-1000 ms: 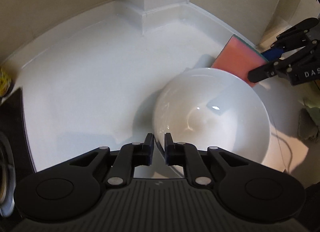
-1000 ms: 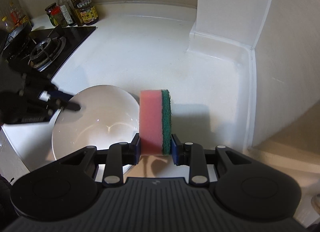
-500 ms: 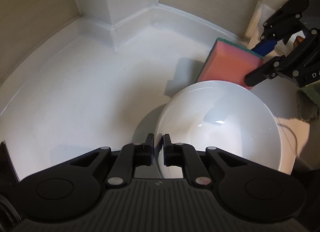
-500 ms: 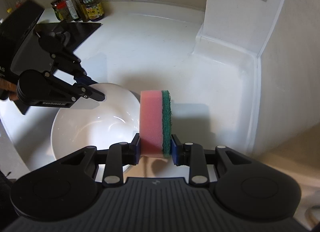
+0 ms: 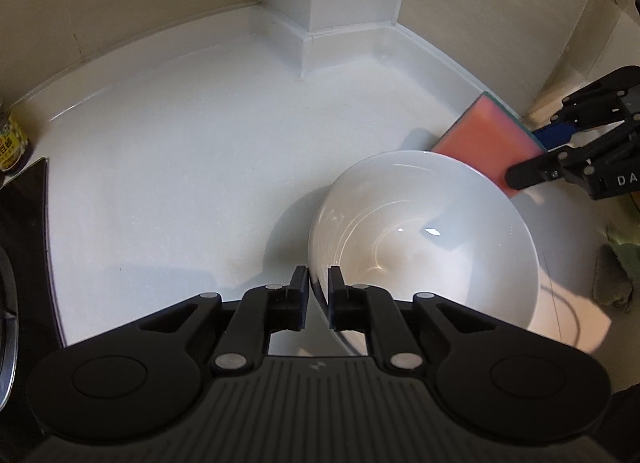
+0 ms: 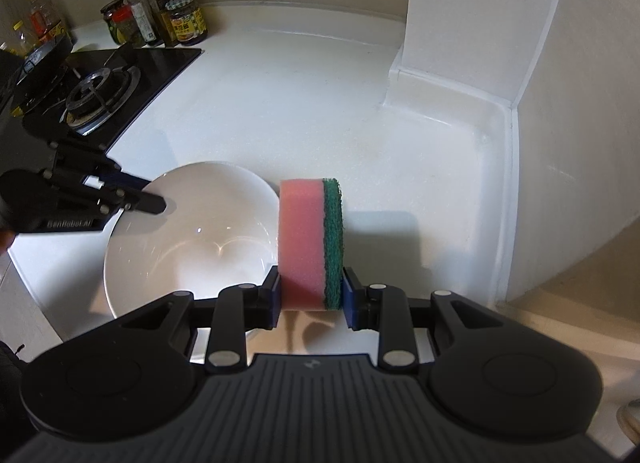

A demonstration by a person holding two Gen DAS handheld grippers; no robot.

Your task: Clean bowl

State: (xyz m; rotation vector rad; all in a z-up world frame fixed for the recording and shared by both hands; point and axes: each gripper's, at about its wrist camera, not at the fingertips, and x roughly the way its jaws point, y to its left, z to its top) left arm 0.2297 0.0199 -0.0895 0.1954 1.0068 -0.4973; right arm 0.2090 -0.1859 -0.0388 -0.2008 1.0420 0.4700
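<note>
On the white counter [image 5: 168, 167], seen from the left wrist, the left gripper [image 5: 318, 295] is closed on the near rim of the white bowl [image 5: 420, 239]. Its inside looks shiny, with no visible dirt.

From the right wrist, the right gripper [image 6: 313, 295] clamps the pink-green sponge [image 6: 310, 239] upright, just beside the bowl's rim, outside it. I judge this fits both before wiping and after it; the pictures do not decide.

both wrist views look down close over the white table [image 5: 168, 167], from opposite sides, sharing the bowl [image 6: 192, 239].
</note>
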